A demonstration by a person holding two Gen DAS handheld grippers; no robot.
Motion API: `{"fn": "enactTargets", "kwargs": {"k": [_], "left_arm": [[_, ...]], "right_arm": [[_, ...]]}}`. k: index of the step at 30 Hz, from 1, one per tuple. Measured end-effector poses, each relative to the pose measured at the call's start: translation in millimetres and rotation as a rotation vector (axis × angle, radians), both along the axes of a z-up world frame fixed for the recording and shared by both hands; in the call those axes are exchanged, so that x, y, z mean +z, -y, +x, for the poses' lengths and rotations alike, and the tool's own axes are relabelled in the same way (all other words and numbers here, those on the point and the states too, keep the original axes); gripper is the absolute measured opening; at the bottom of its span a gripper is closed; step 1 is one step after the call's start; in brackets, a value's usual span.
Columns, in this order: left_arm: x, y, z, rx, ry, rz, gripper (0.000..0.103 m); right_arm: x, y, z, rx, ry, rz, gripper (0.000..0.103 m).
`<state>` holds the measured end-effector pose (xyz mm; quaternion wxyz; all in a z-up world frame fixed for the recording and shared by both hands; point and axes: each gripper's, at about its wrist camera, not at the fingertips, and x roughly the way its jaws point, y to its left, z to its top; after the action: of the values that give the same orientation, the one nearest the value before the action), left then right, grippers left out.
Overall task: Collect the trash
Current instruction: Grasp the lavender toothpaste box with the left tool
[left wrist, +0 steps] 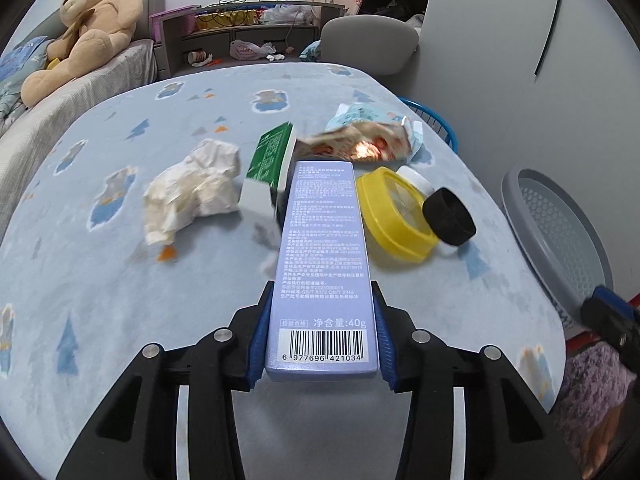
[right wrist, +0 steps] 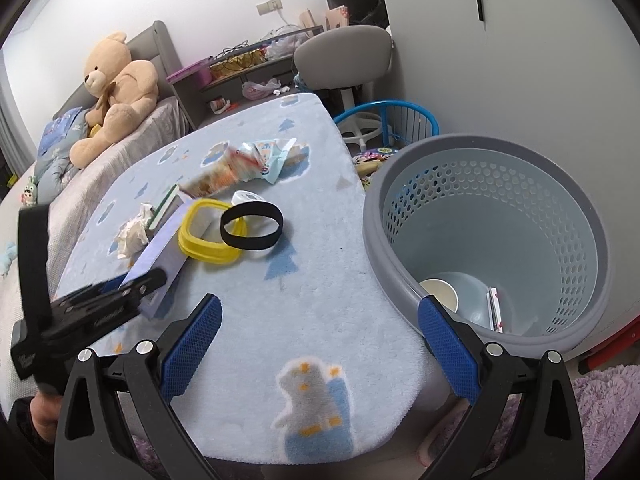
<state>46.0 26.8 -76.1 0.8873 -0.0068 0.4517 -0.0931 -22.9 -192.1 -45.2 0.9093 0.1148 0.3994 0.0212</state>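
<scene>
My left gripper (left wrist: 322, 340) is shut on a long lavender toothpaste box (left wrist: 320, 256), which also shows in the right wrist view (right wrist: 160, 252) over the table's left part. My right gripper (right wrist: 320, 344) is open and empty above the table's near edge, beside the grey trash basket (right wrist: 496, 184). The basket holds a paper cup (right wrist: 440, 294) and a small packet (right wrist: 495, 308). On the table lie a crumpled tissue (left wrist: 192, 188), a green carton (left wrist: 270, 156), a yellow lid (left wrist: 394, 216), a black ring lid (left wrist: 448, 216), a white cap (left wrist: 416, 178) and snack wrappers (left wrist: 372, 136).
The low table has a blue patterned cover (right wrist: 320, 280). A blue wire basket (right wrist: 400, 120) and a grey chair (right wrist: 344, 56) stand behind the trash basket. A bed with a teddy bear (left wrist: 88, 28) lies to the left. A cluttered shelf (left wrist: 248, 28) is at the back.
</scene>
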Motion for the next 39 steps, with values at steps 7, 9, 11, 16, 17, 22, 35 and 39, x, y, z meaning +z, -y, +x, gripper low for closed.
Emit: {"fn": "enactTargets", "kwargs": {"k": [7,9,11,16,17,22,35,39], "left_arm": [[0.6,-20.7,-35.1,-0.023,-0.031,0.001,0.043],[0.7,-21.6,-39.4,-0.03,-0.035,-0.001,0.043],[-0.8,-20.4,-40.1,-0.036,-0.044,-0.005,0.045],[-0.1,-14.4,-33.2,-0.041,-0.034,-0.006,0.06],[-1.1,-12.4,-29.3,-0.04,-0.031,0.002,0.06],[-13.0,-5.2,-6.8,-0.033,-0.055,0.011,0.06],[-8.3,-15.7,-8.2,-0.023,-0.036,-0.005,0.044],[9.8,-16.3,-19.8,-0.023,0.026,0.012,0.044]], "right_arm": [[5.7,-5.1,-3.3,0.018,0.014,0.007,0.097],[6.2,-6.8,-4.3,0.023,0.016,0.01,0.097],[6.0,-7.9,-5.1,0.026,0.016,0.011,0.097],[6.1,-6.7,-6.1,0.021,0.018,0.015,0.097],[5.7,-6.6,-6.1,0.019,0.018,0.016,0.097],[2.1,-4.9,-4.8,0.015,0.009,0.026,0.097],[-8.7,-28.6,40.5,0.111,-0.018,0.017,0.097],[-14.8,-34.7,61.4,0.135,-0.036,0.032,0.097]]}}
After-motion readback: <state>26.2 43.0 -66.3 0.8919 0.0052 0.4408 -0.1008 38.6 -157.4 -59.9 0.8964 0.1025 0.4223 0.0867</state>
